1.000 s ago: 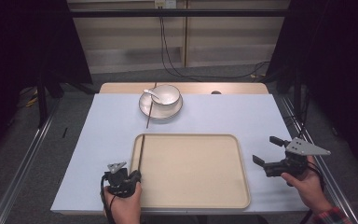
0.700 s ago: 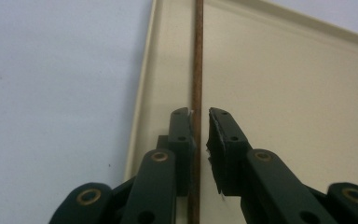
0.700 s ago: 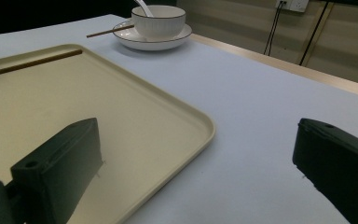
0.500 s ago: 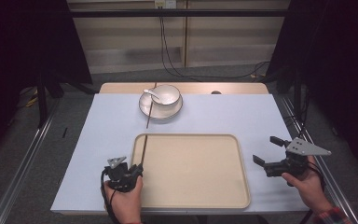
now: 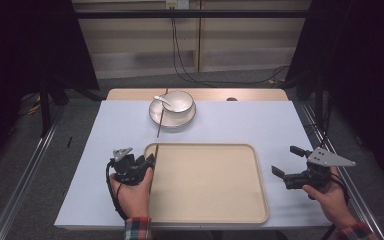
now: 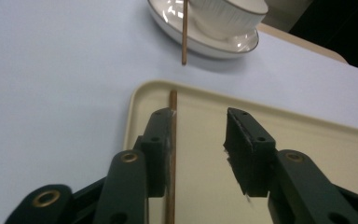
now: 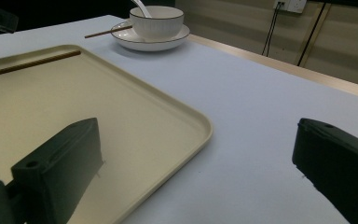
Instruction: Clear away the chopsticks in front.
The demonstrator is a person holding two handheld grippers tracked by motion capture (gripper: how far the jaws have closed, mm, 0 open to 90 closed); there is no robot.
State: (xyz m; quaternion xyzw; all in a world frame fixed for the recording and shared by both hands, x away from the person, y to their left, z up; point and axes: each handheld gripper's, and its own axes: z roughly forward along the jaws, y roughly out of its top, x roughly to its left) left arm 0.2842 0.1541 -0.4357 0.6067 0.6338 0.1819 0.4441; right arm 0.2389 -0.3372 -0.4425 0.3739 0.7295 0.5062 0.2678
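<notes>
Left gripper [image 6: 198, 140] jaws, just opened, are seen spread; the chopstick [image 6: 172, 154] lies in the tray [image 6: 307, 154] along the inner face of its left jaw, unpinched. Right gripper [image 7: 200, 163] jaws are held wide apart over the tabletop [image 7: 261, 116], nothing between them.

Grey floor [image 5: 80, 115], dark curtains [image 5: 25, 45], wall cables [image 5: 185, 55]

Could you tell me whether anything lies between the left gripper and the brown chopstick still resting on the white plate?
Nothing visible does: past the left gripper, which has just been opening, come the beige tray's rim and bare pale-blue tabletop, then the wooden chopstick.
</notes>
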